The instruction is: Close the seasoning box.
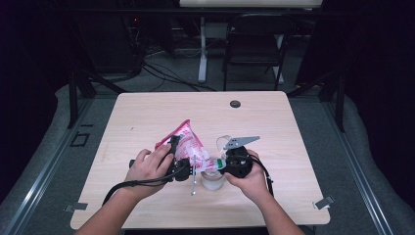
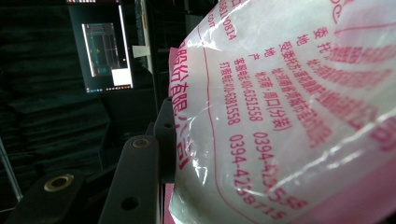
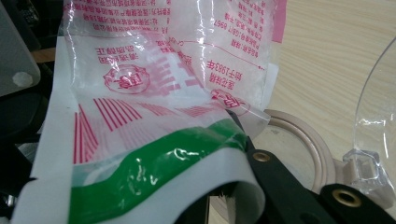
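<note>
A pink-and-white printed plastic bag (image 1: 185, 139) hangs tilted above the table between both grippers. My left gripper (image 1: 180, 165) is shut on its lower body; one black finger (image 2: 140, 179) presses the film of the bag (image 2: 280, 116), and the other finger is hidden behind it. My right gripper (image 1: 224, 163) is shut on the bag's green-striped corner (image 3: 154, 172), with one finger (image 3: 275, 182) showing beside it. Under that corner stands a white jar (image 1: 213, 180) with a beige rim (image 3: 310, 147) and a clear lid (image 3: 378, 116) flipped up. A metal spoon (image 1: 194, 178) hangs by the jar.
The wooden table (image 1: 274, 122) has a dark grommet (image 1: 235, 104) at its far middle. A folding chair (image 1: 254, 44) and cables sit on the floor beyond the table. A lit monitor (image 2: 105, 51) glows in the dark background.
</note>
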Motion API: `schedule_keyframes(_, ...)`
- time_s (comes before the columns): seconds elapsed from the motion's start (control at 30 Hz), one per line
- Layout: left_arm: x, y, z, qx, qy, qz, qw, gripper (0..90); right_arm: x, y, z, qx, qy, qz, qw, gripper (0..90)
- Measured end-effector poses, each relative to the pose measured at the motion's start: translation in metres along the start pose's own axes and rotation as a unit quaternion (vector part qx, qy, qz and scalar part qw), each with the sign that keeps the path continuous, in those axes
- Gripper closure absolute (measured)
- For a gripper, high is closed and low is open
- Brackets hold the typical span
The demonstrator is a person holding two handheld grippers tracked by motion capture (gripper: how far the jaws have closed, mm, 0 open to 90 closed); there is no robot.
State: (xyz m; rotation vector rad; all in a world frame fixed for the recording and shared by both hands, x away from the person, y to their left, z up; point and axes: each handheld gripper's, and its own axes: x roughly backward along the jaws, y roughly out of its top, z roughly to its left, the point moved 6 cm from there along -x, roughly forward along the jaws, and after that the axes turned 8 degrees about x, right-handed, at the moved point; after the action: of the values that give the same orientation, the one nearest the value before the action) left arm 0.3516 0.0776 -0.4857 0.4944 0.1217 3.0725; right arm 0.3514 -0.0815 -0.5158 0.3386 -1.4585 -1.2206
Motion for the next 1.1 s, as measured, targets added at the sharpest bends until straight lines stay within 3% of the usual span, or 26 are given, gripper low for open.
schedule_keyframes(0.43,0.0028,0.0019,0.0030,-0.015,0.012,-0.004,0.9998,62.5,0.0008,0.0000,-0.0002,0.002,0.002,0.001,1.0000,90.0)
schedule_keyframes(0.47,0.0037,0.0015,0.0018,-0.011,0.004,0.006,0.9999,62.6,0.0004,0.0000,-0.0001,0.001,0.002,0.000,1.0000,90.0)
schedule_keyframes(0.57,0.0037,0.0023,0.0017,-0.017,0.005,0.008,0.9998,62.9,-0.0001,-0.0008,-0.0003,0.004,-0.004,0.005,1.0000,90.0)
schedule_keyframes(0.63,0.0036,0.0032,0.0020,-0.019,0.012,-0.001,0.9997,63.0,-0.0003,-0.0010,-0.0002,0.007,-0.005,0.007,0.9999,90.0)
schedule_keyframes(0.8,0.0042,0.0042,0.0043,-0.018,0.015,-0.002,0.9997,63.4,-0.0003,-0.0014,0.0001,0.003,0.003,0.008,1.0000,90.0)
schedule_keyframes(0.9,0.0029,0.0020,0.0032,-0.005,-0.001,0.007,1.0000,64.4,0.0006,-0.0007,0.0017,0.008,0.008,0.005,0.9999,90.0)
schedule_keyframes(0.97,0.0025,0.0023,0.0041,-0.015,-0.001,0.007,0.9999,64.9,0.0007,-0.0004,0.0025,0.009,0.008,0.004,0.9999,90.0)
schedule_keyframes(1.1,0.0008,0.0029,0.0020,-0.007,0.002,-0.002,1.0000,65.4,-0.0002,-0.0012,0.0022,0.011,0.007,0.010,0.9999,90.0)
